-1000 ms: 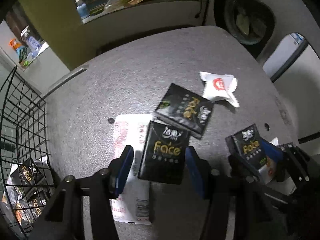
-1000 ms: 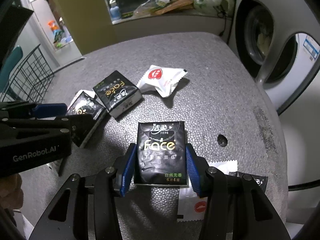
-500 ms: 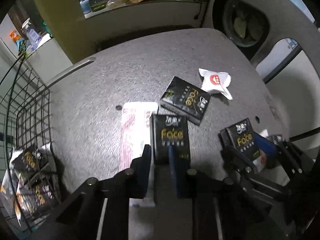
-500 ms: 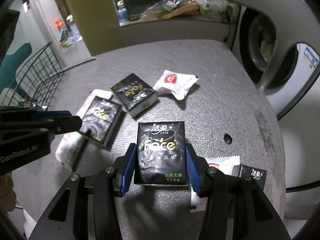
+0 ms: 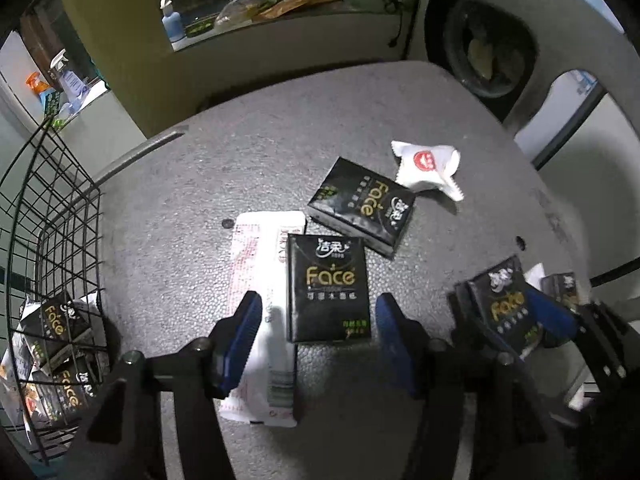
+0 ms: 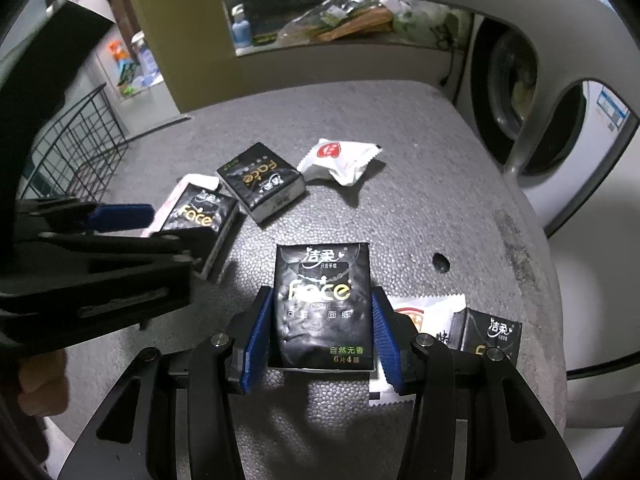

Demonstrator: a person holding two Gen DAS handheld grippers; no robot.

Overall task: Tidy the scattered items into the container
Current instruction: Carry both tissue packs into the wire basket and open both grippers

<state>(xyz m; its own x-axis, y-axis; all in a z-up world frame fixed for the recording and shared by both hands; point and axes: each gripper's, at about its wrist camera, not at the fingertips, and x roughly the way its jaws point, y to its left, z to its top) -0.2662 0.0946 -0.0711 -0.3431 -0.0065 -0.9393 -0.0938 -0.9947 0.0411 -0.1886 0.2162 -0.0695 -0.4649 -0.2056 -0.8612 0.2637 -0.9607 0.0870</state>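
My left gripper is open, its blue pads either side of a black "Face" tissue pack that lies on a long white packet on the grey table. My right gripper is shut on another black Face tissue pack, held just above the table; it also shows in the left wrist view. A third Face pack and a white snack sachet lie further out. The black wire basket at the left holds several Face packs.
A white sachet and a small black pack lie right of my right gripper. A washing machine and a grey chair back stand beyond the table's right edge. A window ledge with bottles and bags runs behind.
My left gripper closed around the Face pack half a second ago and has now opened wide again; the pack stays on the white packet. My right gripper keeps its pack and has lifted slightly.
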